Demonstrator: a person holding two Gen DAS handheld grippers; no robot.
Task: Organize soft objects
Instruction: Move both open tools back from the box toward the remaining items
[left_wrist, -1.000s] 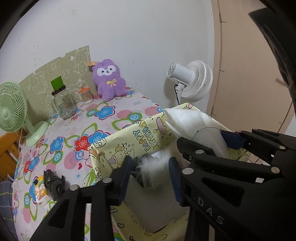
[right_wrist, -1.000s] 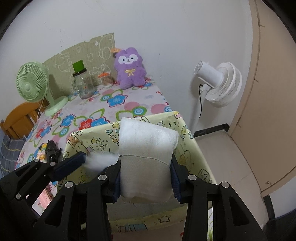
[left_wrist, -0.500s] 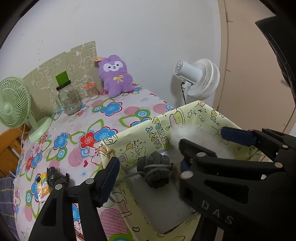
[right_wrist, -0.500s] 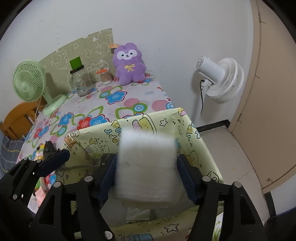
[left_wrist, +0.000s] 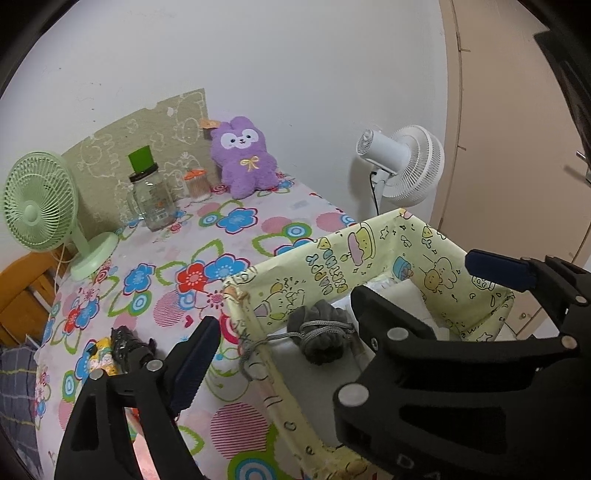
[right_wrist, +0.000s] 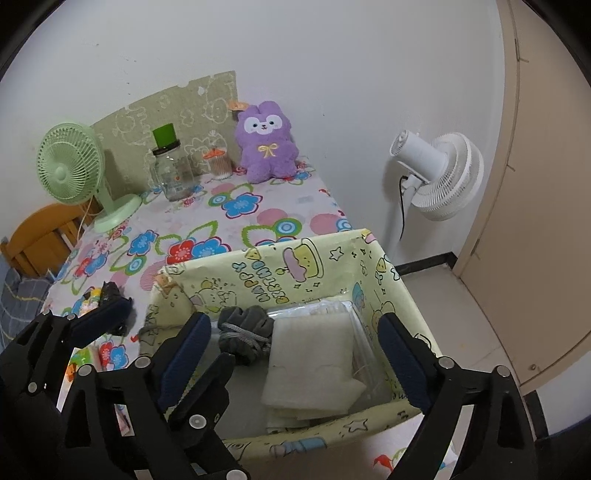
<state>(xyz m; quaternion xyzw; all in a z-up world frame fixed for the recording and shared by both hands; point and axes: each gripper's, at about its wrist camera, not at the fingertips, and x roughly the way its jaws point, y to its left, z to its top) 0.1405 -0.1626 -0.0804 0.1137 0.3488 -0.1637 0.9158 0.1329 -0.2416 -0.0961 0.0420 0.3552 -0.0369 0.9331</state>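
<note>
A yellow cartoon-print fabric box (right_wrist: 280, 269) stands at the near right of the flowered table. Inside lie a folded white cloth (right_wrist: 314, 365) and a grey bundle tied with cord (right_wrist: 243, 332), side by side. The grey bundle (left_wrist: 321, 332) and the box (left_wrist: 332, 258) also show in the left wrist view. My right gripper (right_wrist: 295, 354) is open above the box, holding nothing. My left gripper (left_wrist: 277, 339) is open over the box's left wall, holding nothing. A purple plush bunny (right_wrist: 267, 144) sits against the far wall.
A green desk fan (right_wrist: 74, 170), a glass jar with a green lid (right_wrist: 171, 170) and a small pot of cotton swabs (right_wrist: 218, 164) stand at the back. A small dark object (left_wrist: 127, 347) lies left of the box. A white fan (right_wrist: 439, 173) stands off the table's right edge.
The right gripper opened and let the white cloth fall into the box. The left gripper opened, released the grey bundle in the box, and both drew back and up.
</note>
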